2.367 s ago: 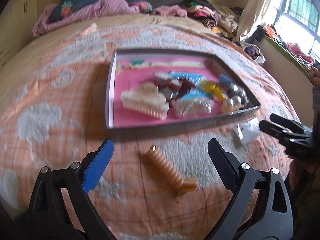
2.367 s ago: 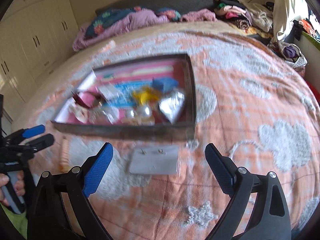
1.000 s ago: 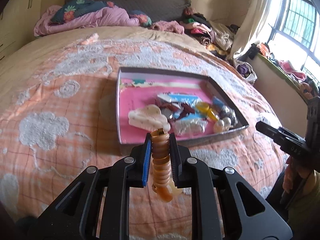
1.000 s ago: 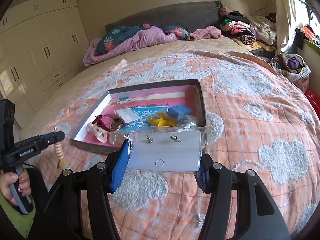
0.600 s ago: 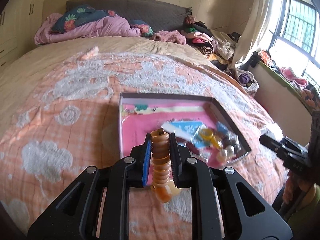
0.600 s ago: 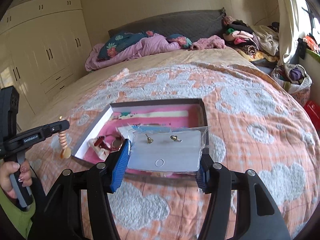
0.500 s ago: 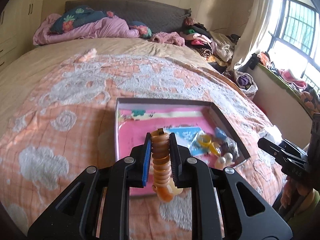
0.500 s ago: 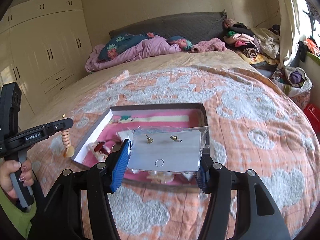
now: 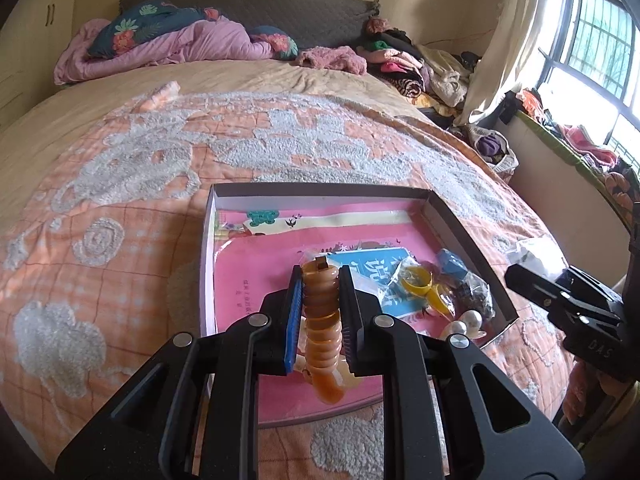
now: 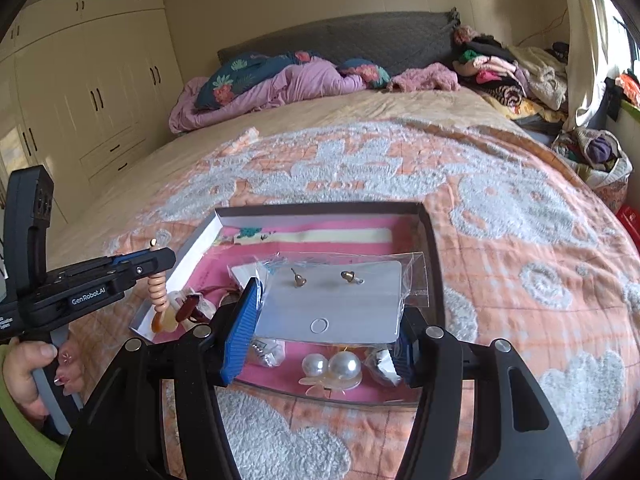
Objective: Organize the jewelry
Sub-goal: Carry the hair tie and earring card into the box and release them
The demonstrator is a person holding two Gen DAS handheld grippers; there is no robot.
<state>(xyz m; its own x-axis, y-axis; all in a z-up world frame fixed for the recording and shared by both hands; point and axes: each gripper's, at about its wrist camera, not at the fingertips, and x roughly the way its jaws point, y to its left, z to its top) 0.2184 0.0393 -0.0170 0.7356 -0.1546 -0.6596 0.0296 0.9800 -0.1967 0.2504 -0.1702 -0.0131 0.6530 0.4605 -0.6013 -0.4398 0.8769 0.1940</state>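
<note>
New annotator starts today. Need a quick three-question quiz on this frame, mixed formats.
1. True or false: the left gripper is empty.
2. What does the right gripper hold? A) pearl clip B) bagged earring card C) yellow ring
3. Fill in: both grippers are over the ___.

Key:
1. False; it is shut on the orange spiral hair tie.
2. B, the earring card.
3. Box.
</note>
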